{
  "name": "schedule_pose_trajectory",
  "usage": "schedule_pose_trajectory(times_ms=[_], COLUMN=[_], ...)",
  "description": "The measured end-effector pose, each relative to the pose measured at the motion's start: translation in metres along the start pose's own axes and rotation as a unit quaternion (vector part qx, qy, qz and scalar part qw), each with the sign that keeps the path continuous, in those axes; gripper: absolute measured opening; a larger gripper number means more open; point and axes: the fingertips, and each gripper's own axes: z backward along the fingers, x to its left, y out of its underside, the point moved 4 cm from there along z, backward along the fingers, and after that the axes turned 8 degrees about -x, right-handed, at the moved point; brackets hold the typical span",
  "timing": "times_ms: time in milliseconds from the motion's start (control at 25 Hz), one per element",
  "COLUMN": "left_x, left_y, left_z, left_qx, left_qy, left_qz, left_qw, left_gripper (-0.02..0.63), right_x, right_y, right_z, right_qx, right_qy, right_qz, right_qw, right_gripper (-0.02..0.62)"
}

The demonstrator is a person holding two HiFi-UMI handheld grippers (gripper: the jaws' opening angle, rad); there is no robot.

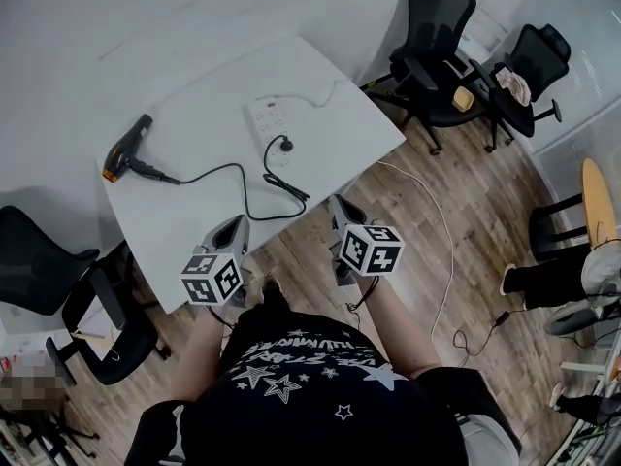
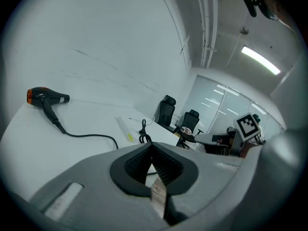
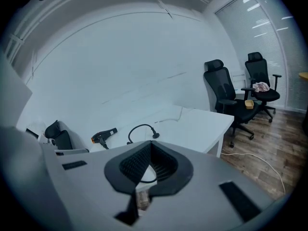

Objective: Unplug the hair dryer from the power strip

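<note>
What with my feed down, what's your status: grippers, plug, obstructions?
Grippers: left gripper, right gripper at the table near edge, jaws shut, empty. Task: plug of hair dryer looks seated in power strip. Path looks clear.

Light: cool, bluish, dim and even throughout.
Source: ceiling strip light [image 2: 260, 60], bright and slightly bloomed; window blinds [image 3: 276, 28] glowing.
Shadows: soft, faint beneath the surface [image 1: 213, 134].
Glare: mild wash on the surface top.
Distortion: both gripper views fisheye, walls bowed, corners black.
Focus: left claw [image 2: 151, 143] and right claw [image 3: 150, 141] soft in foreground; head view sharp.
</note>
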Motion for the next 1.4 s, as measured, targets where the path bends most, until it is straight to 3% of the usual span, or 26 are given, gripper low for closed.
schedule_pose_trajectory(times_ms=[480,680,920,1400], left_x=[0.060,0.072,0.076,0.079], left_y=[-0.021,-0.026,-0.022,-0.017], left_z=[-0.046,-0.064,-0.082,-0.131], left_qx=[0.021,0.036,0.049,0.076], left_qy=[0.015,0.035,0.039,0.019], left_qz=[0.023,0.017,0.024,0.021], left_qw=[0.9994,0.9986,0.9978,0.9967], left_gripper=[0.008,0.008,0.008,0.008], right_x=[0.005,0.014,0.001,-0.011], right_y=[-0.013,-0.015,-0.011,-0.016], right_z=[-0.075,-0.097,-0.110,-0.167], right_qx=[0.027,0.037,0.055,0.101], right_qy=[0.029,0.024,0.032,-0.040], right_qz=[0.019,0.044,0.038,0.073], right_qw=[0.999,0.998,0.997,0.991], right_gripper=[0.009,0.009,0.009,0.009])
